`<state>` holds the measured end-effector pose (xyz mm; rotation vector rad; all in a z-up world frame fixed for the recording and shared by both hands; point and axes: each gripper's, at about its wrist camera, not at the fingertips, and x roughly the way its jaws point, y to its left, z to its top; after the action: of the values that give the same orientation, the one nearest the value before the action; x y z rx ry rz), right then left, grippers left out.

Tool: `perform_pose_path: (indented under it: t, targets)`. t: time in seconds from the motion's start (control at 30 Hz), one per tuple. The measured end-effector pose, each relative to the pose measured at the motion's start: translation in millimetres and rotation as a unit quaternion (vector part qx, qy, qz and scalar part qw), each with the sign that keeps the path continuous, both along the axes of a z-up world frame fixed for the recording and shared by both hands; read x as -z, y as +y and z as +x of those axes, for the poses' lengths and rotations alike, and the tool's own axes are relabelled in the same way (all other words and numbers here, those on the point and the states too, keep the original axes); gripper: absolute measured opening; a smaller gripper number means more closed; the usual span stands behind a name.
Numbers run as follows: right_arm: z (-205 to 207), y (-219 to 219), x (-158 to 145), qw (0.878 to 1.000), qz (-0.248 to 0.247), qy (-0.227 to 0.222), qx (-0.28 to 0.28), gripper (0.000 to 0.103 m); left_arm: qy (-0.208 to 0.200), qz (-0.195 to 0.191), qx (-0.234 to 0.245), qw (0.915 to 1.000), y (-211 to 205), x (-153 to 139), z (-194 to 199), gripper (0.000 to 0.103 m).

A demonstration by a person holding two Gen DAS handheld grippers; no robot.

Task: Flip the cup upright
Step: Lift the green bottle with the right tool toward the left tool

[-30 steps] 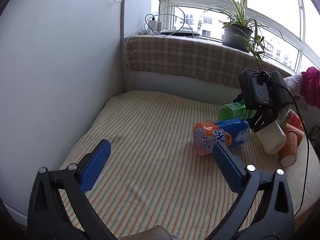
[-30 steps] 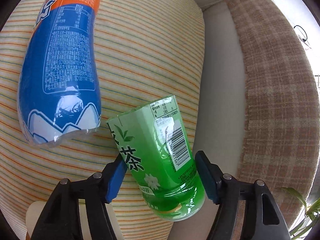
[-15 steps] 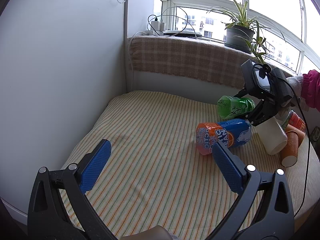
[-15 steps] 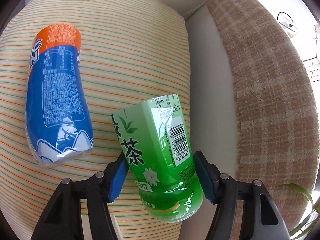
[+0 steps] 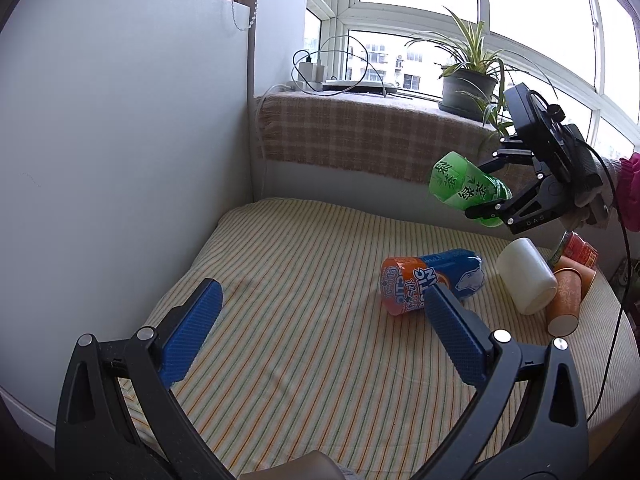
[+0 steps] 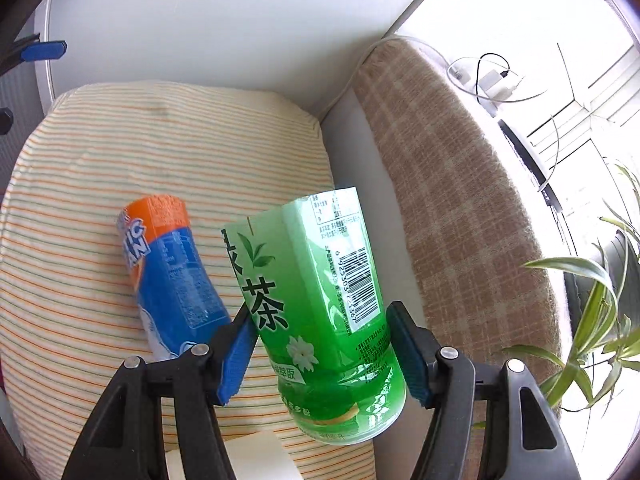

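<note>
My right gripper [image 6: 320, 340] is shut on a green tea cup [image 6: 316, 304], made from a cut bottle, and holds it in the air, tilted, its open end away from me. In the left wrist view the green cup [image 5: 464, 186] hangs in the right gripper [image 5: 486, 188] above the back right of the striped cushion [image 5: 304, 280]. My left gripper [image 5: 320, 328] is open and empty over the cushion's front. A blue and orange cup [image 5: 430, 280] lies on its side; it also shows in the right wrist view [image 6: 172, 268].
A white cup [image 5: 526, 280] and orange paper cups [image 5: 566, 300] lie on their sides at the right. A red can [image 5: 580, 248] is behind them. A plaid-covered ledge [image 5: 360, 136] with a potted plant [image 5: 468, 84] runs along the back. A white wall [image 5: 120, 140] is at left.
The right gripper has lifted the green cup off the cushion and raised it up and back. The left gripper has stayed open and nearly still.
</note>
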<state>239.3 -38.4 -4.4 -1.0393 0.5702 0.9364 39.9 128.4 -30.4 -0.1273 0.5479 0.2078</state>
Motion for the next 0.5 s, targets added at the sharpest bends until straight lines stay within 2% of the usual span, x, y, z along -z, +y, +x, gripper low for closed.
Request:
perform_pose_path:
  t: [0.17,0.3,0.4,0.5]
  targets:
    - [-31,-2,-21,0.998,0.065,0.022,0.015,0.066,-0.007,0.001,0.01,0.9999,-5,-7,-11,0.103]
    - [-57,-11,-30,0.989,0.126,0.06,0.05,0.066,-0.011,0.003,0.019,0.9998,-11,-12,-21,0.103]
    - [-75,-25,-33,0.975,0.174,0.102,0.092,0.066,-0.012,0.003,0.027,0.9996,-15,-15,-28,0.103]
    - [-92,-41,-27,0.955,0.218,0.14,0.147,0.066,-0.011,0.0,0.036,0.9993,-20,-17,-32,0.103]
